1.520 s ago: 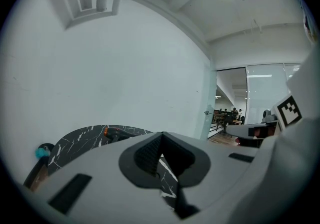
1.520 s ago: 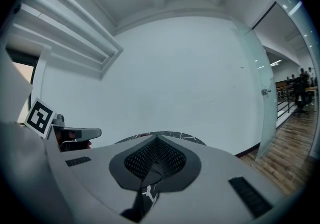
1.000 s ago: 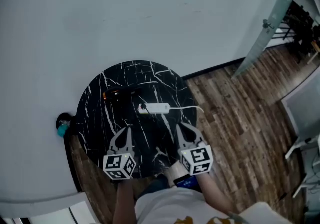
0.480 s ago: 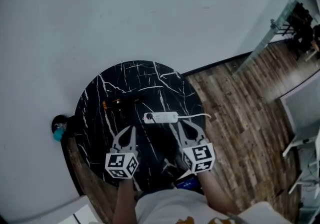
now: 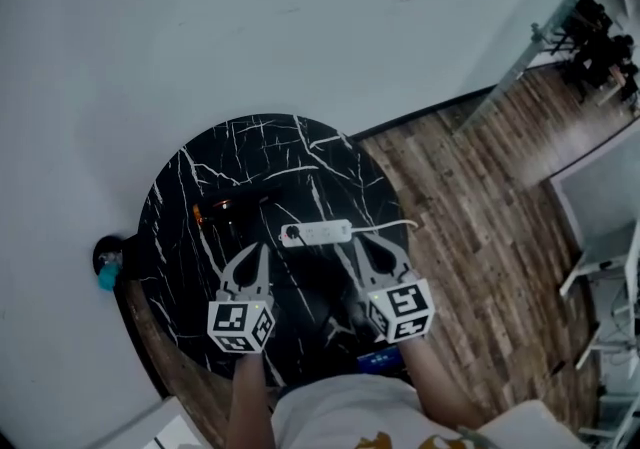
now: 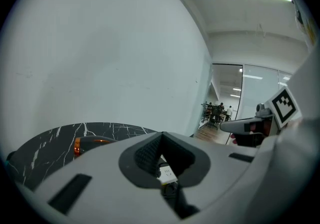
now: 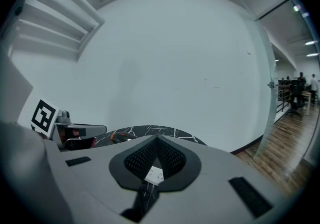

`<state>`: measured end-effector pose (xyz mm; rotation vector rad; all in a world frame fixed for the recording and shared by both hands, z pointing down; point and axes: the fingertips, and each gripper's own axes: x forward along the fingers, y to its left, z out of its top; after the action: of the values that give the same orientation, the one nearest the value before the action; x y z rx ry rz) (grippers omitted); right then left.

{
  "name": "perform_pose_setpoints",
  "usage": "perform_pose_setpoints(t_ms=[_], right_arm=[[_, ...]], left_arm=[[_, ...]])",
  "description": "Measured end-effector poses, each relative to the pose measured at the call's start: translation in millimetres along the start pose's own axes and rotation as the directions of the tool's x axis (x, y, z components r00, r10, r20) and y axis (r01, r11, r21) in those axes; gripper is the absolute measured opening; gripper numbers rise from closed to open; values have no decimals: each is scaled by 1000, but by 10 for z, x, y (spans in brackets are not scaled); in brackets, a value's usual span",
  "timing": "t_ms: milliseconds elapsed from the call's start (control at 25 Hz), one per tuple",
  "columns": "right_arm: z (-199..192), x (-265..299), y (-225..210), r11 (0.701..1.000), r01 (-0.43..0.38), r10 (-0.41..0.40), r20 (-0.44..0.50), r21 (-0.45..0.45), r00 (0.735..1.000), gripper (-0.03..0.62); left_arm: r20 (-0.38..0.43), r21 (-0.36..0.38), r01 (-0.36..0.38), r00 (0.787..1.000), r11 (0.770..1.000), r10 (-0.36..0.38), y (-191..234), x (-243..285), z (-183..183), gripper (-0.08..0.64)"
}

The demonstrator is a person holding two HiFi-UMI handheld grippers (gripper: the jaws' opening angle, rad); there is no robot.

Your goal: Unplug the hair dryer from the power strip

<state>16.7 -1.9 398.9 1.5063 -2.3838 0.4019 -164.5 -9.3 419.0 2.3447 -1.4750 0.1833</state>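
A white power strip (image 5: 320,232) lies near the middle of a round black marble table (image 5: 250,152). A black plug sits in its left end, and a white cable runs off to the right. The hair dryer (image 5: 222,212), black with an orange band, lies left of the strip. My left gripper (image 5: 263,250) is shut and empty, just short of the strip's left end. My right gripper (image 5: 357,243) is also shut and empty, near the strip's right end. In each gripper view a piece of the power strip (image 6: 166,172) (image 7: 154,174) shows beneath the shut jaws.
The table stands against a pale wall. A dark round thing with a teal part (image 5: 106,272) sits on the floor at the table's left. Wooden floor (image 5: 480,237) stretches to the right, with a glass partition and white furniture legs (image 5: 600,287) beyond.
Both grippers have come forward and lower over the table, and their tips are now closer to the power strip. Both stay shut.
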Motion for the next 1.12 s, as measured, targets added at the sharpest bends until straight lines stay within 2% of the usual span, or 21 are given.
perform_pose_setpoints(t_ms=[200,480,640,960,1120], right_arm=[[27,-44,36,1000,-30,30,17,4,999,-3],[-26,17,-4,999,-42,41,20,6,999,-3],[-63,114,-15,999,-48,48,11,12,999,-3],[-115,207,-69,999,-47,47,-4,8,999,-2],[-224,262,-80,998,-55,56,-37,19,998,-2]], left_arm=[[-6,27,18,1000,999,-17,-78,-11,34,-2],[-12,29,-7,1000,1000,7,-42,26,3,-2],[-15,1,9,1000,1000,-9,-25,51,-28,-3],[-23,5,51,998,999,-50,-29,148,-40,-3],[-63,21,74,995,997,-72,-84,207,-136,-2]])
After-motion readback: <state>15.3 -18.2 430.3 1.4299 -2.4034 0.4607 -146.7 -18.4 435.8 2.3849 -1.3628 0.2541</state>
